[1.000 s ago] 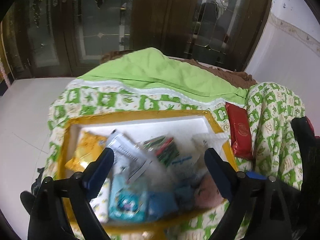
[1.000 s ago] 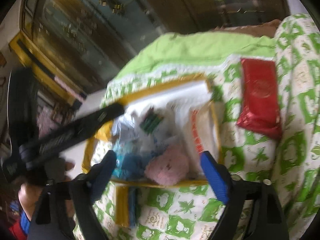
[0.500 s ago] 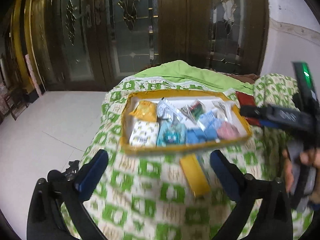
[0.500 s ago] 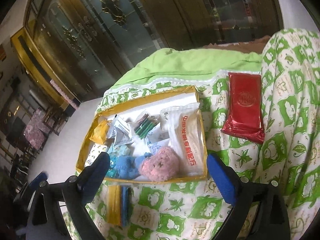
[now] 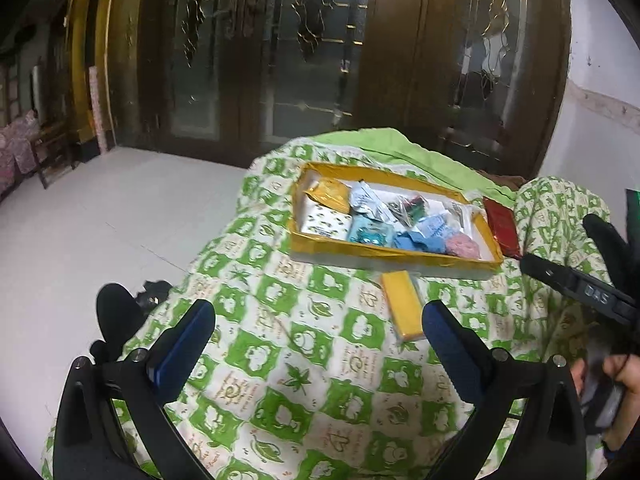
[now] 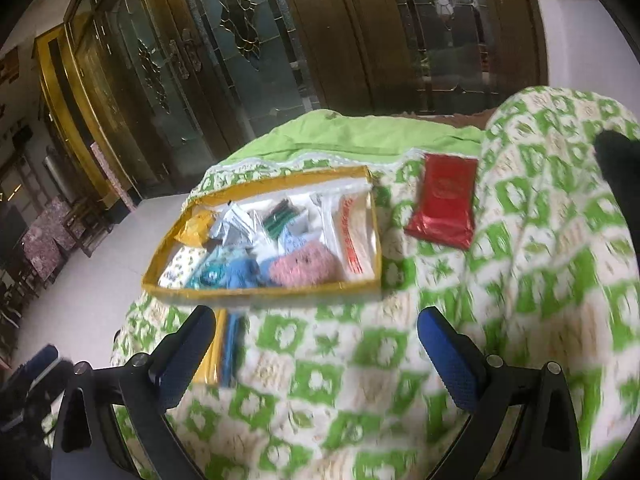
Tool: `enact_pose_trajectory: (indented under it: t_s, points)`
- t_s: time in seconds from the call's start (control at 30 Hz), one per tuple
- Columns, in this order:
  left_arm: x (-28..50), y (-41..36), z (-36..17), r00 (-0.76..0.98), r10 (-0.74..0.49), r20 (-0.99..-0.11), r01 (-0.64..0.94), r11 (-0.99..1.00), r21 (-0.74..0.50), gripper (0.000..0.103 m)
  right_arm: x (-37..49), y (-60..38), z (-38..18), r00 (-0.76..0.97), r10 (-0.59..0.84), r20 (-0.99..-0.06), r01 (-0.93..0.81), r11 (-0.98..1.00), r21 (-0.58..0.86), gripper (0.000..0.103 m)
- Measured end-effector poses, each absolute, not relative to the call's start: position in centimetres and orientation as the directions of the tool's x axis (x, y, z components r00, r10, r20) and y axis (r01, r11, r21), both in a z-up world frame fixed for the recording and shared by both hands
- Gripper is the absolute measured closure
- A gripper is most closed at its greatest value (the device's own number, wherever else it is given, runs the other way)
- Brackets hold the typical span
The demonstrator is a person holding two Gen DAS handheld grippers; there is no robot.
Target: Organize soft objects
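Hovering with both claws spread wide and empty: left claw (image 5: 318, 330), right claw (image 6: 314, 338). Yellow pack (image 5: 402, 306) lies outside the tray (image 5: 394, 254), on the quilt (image 5: 280, 344) at its near side, long axis near-to-far, just beyond the left claw's right finger; red pack (image 6: 442, 204) sits right of the tray, far from the right claw.

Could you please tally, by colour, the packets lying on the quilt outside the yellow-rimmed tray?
Red packet: 1
Yellow packet, with a blue strip along one side: 1
Total: 2
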State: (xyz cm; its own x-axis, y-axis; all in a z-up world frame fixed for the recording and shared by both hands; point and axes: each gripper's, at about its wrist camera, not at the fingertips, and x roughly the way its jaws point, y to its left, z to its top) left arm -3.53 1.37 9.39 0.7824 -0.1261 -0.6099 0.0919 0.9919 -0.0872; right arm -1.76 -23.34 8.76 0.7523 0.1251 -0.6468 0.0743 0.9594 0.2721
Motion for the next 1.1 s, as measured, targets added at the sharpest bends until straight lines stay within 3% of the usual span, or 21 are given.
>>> enact_pose_trajectory:
  t_s: [0.2, 0.37, 0.7, 1.1]
  points:
    - [-4.0, 0.5, 9.1, 0.762, -0.211, -0.612, 0.172, 0.977, -0.124, 0.0, -3.6, -23.5, 8.5, 0.752, 0.091, -0.653, 0.104, 0.961, 0.255, 0.001]
    - [-4.6, -0.5, 9.1, 0.783, -0.14, -0.606, 0.155, 0.987, -0.028, 0.0, -3.8, -23.6, 8.6, 0.764, 0.077, -0.64, 0.106, 0.964, 0.243, 0.001]
    - [-4.4, -1.1, 8.2, 0.747, -0.067, -0.661, 0.12, 0.992, 0.034, 0.0, -3.2, -22.6, 8.5, 0.771, 0.079, -0.632, 0.07, 0.976, 0.208, 0.001]
    - [-5.4, -1.8, 12.4, 0.807, -0.001, -0.59, 0.075, 0.992, 0.1, 0.0, -5.2, -23.0, 9.9, 0.807, 0.074, -0.586, 0.073, 0.972, 0.224, 0.001]
